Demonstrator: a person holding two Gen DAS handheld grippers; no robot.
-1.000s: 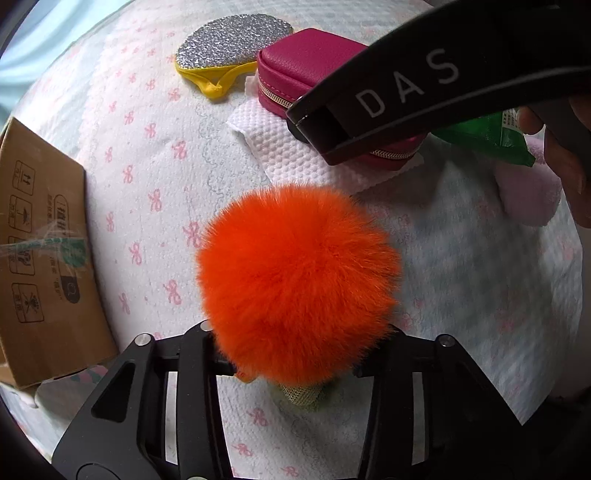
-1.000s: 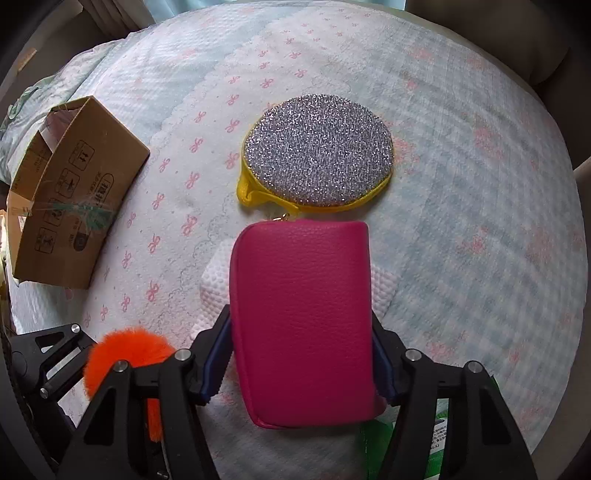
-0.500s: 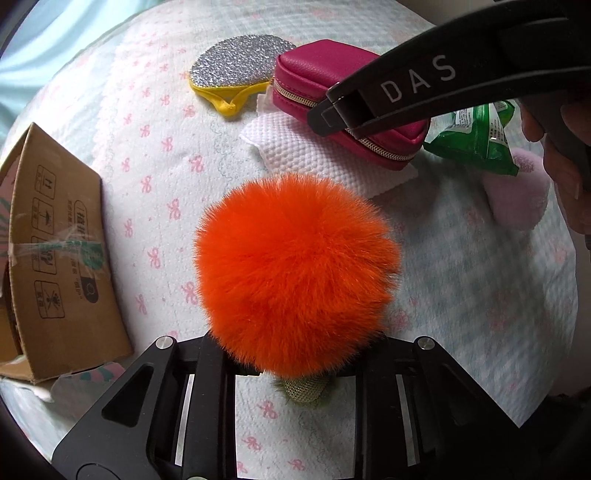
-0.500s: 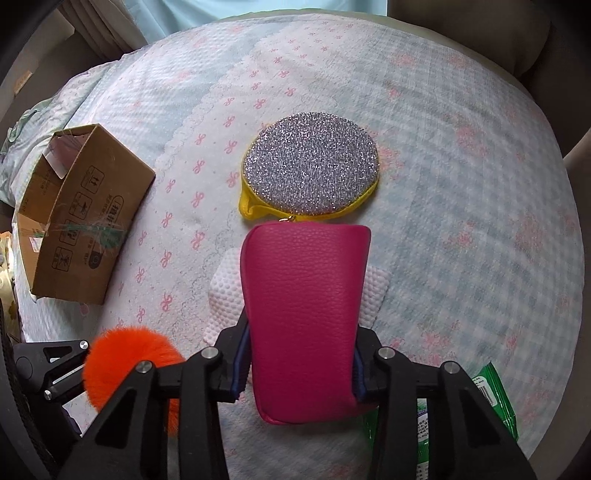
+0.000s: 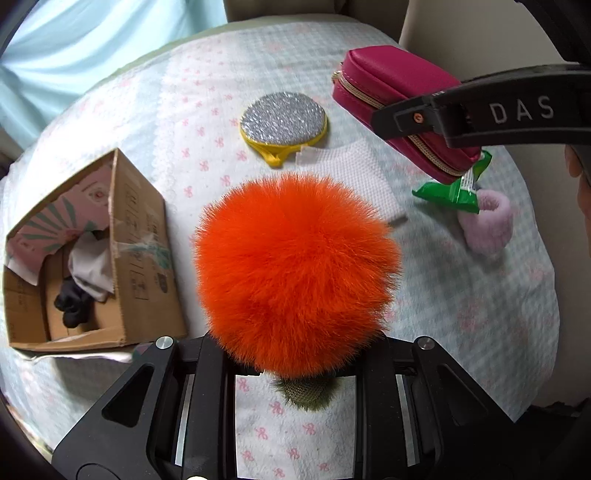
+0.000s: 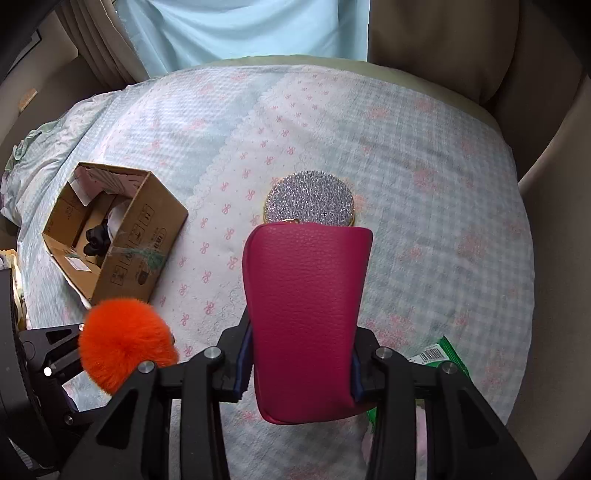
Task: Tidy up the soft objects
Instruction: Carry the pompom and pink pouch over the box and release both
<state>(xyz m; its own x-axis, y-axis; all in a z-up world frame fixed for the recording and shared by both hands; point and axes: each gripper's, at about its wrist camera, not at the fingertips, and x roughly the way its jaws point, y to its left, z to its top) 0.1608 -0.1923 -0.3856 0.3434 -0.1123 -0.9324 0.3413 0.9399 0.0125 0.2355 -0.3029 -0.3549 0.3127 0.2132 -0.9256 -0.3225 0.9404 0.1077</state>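
A fluffy orange pom-pom (image 5: 295, 273) hangs above the bed cover, with my left gripper (image 5: 295, 354) shut on its base; a small olive tuft pokes out below it. My right gripper (image 6: 301, 358) is shut on a magenta zip pouch (image 6: 306, 295), its pads pressing in both sides. The pouch (image 5: 391, 92) is off the cover, up in the air at the upper right of the left wrist view. In the right wrist view the pom-pom (image 6: 125, 343) shows at the lower left. An open cardboard box (image 5: 140, 258) with dark and grey soft items inside stands to the left.
On the bow-print cover lie a round silver glitter pad with a yellow rim (image 5: 284, 122), a white textured cloth (image 5: 351, 170), a green packet (image 5: 454, 188) and a pink fluffy ring (image 5: 487, 221). A pale blue curtain (image 6: 251, 29) hangs beyond the bed.
Both grippers have risen, each carrying its object. The pouch has come up off the white cloth and is squeezed narrower than before. The box's inside has come into view.
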